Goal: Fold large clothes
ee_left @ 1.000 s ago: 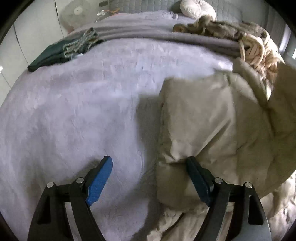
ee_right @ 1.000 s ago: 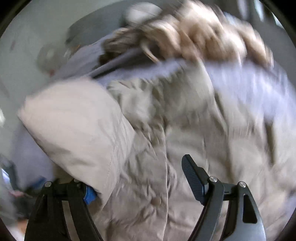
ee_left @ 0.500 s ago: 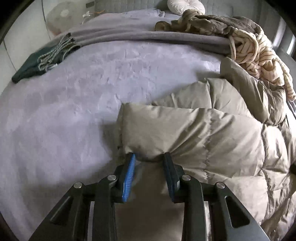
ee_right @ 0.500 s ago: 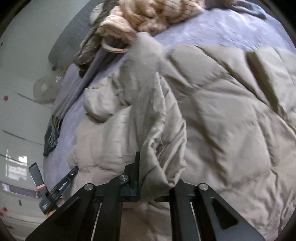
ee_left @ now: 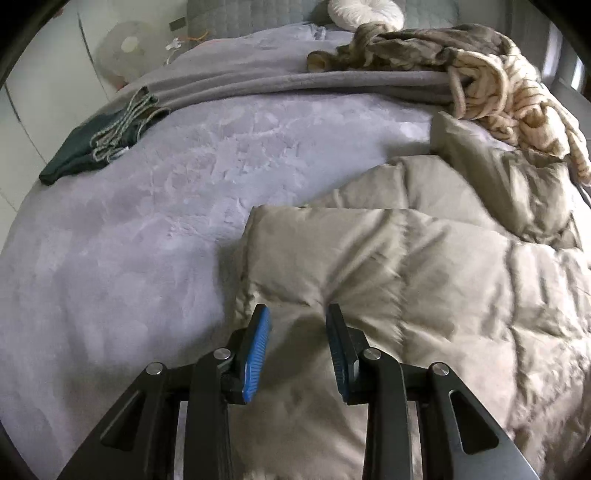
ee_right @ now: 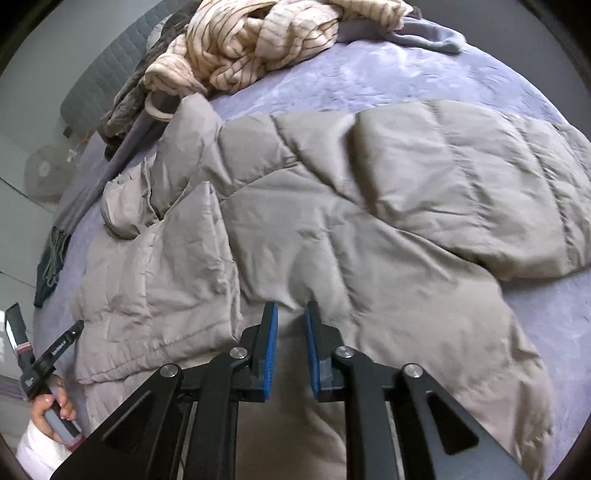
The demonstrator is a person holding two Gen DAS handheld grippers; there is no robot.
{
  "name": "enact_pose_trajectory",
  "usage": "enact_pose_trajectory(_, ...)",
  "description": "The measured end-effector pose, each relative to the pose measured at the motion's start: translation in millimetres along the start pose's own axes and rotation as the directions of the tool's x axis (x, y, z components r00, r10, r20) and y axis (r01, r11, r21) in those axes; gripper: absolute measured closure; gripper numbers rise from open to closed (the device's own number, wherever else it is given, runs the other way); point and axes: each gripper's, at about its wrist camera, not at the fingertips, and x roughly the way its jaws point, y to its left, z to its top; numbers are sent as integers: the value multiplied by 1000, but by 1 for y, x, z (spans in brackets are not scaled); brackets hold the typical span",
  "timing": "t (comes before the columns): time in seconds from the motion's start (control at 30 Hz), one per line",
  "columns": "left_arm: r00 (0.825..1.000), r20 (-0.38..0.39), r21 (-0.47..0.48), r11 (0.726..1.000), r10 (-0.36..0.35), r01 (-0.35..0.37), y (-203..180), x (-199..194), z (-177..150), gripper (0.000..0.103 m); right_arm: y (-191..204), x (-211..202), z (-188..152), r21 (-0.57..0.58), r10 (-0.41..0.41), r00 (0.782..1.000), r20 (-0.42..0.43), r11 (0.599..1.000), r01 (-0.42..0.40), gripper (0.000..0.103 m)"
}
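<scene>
A beige quilted puffer jacket lies spread on the lilac bed; it also fills the right wrist view. My left gripper is over the jacket's left hem edge, its jaws partly closed with a fold of fabric bunched between them. My right gripper is over the jacket's near hem, its jaws close together with fabric between them. The left gripper and the hand holding it show at the lower left of the right wrist view.
The lilac blanket covers the bed. A dark green folded garment lies far left. A cream striped sweater and a brown garment are piled at the back right, the sweater close behind the jacket. A white cushion and a fan stand behind.
Both grippers went from wide open to closed on the jacket. The jacket, lifted and bunched a second ago, now lies flatter and spread out. The left jaws have widened slightly.
</scene>
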Motion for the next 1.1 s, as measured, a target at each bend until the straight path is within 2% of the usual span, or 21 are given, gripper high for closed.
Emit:
enact_pose_trajectory(0.1, 1000, 10, 27, 999, -19, 19, -8, -19, -7, 69, -7, -9, -5, 28, 15, 1000, -6, 999, -14, 86)
enact_pose_trajectory(0.2, 998, -14, 45, 997, -58, 58, -24, -34, -18, 69, -13, -15, -13, 49, 37, 999, -21, 998, -36, 85)
enact_pose_trajectory(0.27, 996, -41, 54, 995, -83, 85, -38, -40, -28, 69, -16, -19, -18, 62, 52, 998, -32, 997, -50, 80)
enact_pose_trajectory(0.33, 993, -59, 63, 993, -101, 104, -51, -46, -36, 69, -19, -24, -23, 73, 61, 997, -38, 996, -58, 70)
enact_pose_trajectory(0.5, 985, -94, 76, 986, -141, 149, -83, -58, -53, 68, -26, -33, -33, 73, 71, 996, -49, 995, -67, 69)
enact_pose_trajectory(0.57, 986, -101, 92, 985, -134, 144, -95, -62, -58, 27, -31, -35, -35, 80, 76, 996, -54, 994, -72, 63)
enact_pose_trajectory(0.6, 988, -87, 90, 987, -126, 134, -97, -66, -60, 4, -35, -38, -36, 86, 80, 995, -53, 994, -75, 58)
enact_pose_trajectory(0.63, 992, -47, 83, 989, -118, 122, -101, -74, -61, 3, -38, -41, -38, 90, 82, 995, -49, 993, -78, 55)
enact_pose_trajectory(0.67, 992, -40, 85, 988, -122, 125, -103, -76, -63, 3, -41, -42, -38, 92, 84, 995, -47, 993, -79, 54)
enact_pose_trajectory(0.77, 988, -69, 94, 986, -135, 141, -116, -77, -65, 3, -55, -49, -40, 110, 91, 995, -46, 990, -85, 52)
enact_pose_trajectory(0.9, 989, -81, 148, 979, -127, 138, -143, -82, -69, 1, -87, -60, -37, 174, 114, 993, -35, 979, -106, 41)
enact_pose_trajectory(1.0, 987, -94, 164, 976, -131, 145, -163, -85, -73, 1, -128, -76, -31, 257, 120, 993, 20, 959, -121, 23)
enact_pose_trajectory(1.03, 986, -97, 165, 975, -133, 148, -167, -85, -74, 1, -141, -80, -29, 286, 118, 992, 41, 950, -125, 19)
enact_pose_trajectory(1.1, 985, -109, 166, 974, -137, 154, -178, -85, -76, 1, -176, -90, -25, 360, 120, 987, 103, 921, -149, 19)
